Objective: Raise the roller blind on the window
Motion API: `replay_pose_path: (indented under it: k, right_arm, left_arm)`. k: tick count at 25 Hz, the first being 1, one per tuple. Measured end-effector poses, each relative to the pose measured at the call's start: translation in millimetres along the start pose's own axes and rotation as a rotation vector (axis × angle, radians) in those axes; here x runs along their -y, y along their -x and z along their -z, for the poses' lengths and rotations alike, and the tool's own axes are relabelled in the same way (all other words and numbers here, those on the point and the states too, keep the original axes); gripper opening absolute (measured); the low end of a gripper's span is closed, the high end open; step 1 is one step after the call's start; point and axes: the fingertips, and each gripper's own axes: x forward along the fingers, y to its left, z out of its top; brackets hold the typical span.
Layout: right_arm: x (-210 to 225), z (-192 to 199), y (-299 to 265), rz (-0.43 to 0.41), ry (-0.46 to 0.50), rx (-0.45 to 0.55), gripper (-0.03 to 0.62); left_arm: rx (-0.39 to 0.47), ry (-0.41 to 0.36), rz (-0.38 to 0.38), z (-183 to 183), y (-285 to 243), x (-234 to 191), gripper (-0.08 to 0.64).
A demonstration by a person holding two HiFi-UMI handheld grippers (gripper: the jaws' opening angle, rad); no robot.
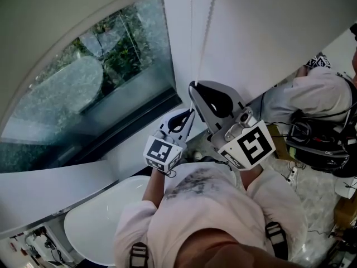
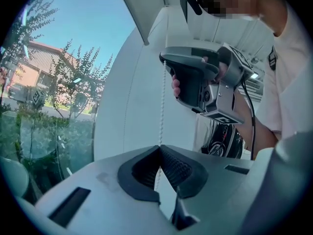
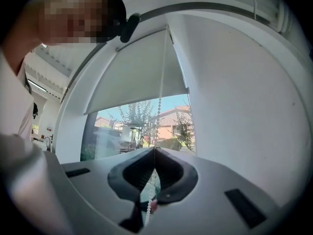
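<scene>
Roller blind partly lowered; bead chain pinched by both left gripper and right gripper. Risk: chain slipping free under a jerky pull.

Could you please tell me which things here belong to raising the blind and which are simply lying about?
Part of the job:
- roller blind
- bead chain
- window
- left hand-held gripper, shut on the chain
- right hand-held gripper, shut on the chain higher up

Just lying about:
- white basin
- black cabled gear at the right
</scene>
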Motion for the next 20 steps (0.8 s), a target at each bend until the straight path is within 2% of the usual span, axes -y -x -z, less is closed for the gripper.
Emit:
replay_pose_path:
  k: [20]
  right_arm:
    - [-19,93,14,0.004,-0.025,-0.145,0.061]
  left_arm:
    - [-0.117,0.094,-0.015,99,2,-4,0.006]
